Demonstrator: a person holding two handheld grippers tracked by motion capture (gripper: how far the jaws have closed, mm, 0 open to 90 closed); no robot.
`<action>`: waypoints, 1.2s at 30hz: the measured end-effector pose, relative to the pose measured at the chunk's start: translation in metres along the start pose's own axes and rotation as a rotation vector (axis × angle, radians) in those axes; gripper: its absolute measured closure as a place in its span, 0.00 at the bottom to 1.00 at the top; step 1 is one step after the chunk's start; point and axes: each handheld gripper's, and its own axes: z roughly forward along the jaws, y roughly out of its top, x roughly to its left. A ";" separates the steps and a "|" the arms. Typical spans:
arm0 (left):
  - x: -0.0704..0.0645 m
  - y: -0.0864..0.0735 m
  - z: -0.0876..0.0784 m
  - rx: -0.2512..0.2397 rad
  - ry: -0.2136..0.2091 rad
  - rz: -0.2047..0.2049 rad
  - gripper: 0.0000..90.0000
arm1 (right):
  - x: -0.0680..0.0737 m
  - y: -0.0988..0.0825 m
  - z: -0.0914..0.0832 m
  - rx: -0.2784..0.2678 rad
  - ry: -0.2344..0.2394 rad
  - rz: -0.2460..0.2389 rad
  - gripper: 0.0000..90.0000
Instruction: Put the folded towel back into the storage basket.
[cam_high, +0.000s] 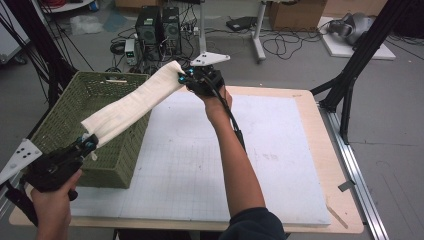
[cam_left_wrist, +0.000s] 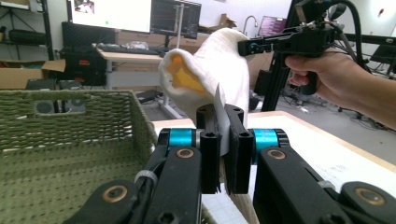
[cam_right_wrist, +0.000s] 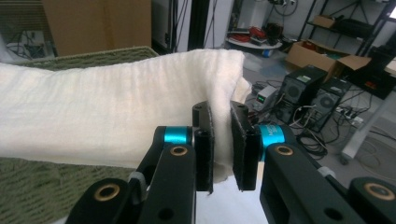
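Note:
A folded cream towel (cam_high: 131, 104) is stretched in the air between both grippers, above the green woven basket (cam_high: 65, 120) at the table's left. My left gripper (cam_high: 89, 145) is shut on the towel's near end, close to the basket's front corner. My right gripper (cam_high: 186, 77) is shut on the far end, at the back edge of the table. In the left gripper view the towel (cam_left_wrist: 219, 65) rises from between the jaws toward the other gripper (cam_left_wrist: 280, 44). The right gripper view has the towel (cam_right_wrist: 107, 116) running off to the left over the basket (cam_right_wrist: 42, 191).
A white gridded mat (cam_high: 225, 150) covers most of the wooden table (cam_high: 340, 200). Computer towers (cam_high: 159, 27), cables and a cardboard box (cam_high: 295, 12) sit on the floor beyond the table. Black frame legs (cam_high: 350, 75) stand at the right.

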 end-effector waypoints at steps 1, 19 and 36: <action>0.001 0.000 -0.002 0.005 0.008 0.008 0.95 | 0.001 0.002 0.004 0.007 0.008 0.002 0.90; 0.024 0.001 -0.034 0.007 0.146 0.043 0.95 | 0.035 0.036 0.073 -0.003 0.059 -0.034 0.90; 0.036 0.003 -0.051 0.043 0.223 0.079 0.95 | 0.062 0.043 0.128 0.056 0.085 -0.030 0.90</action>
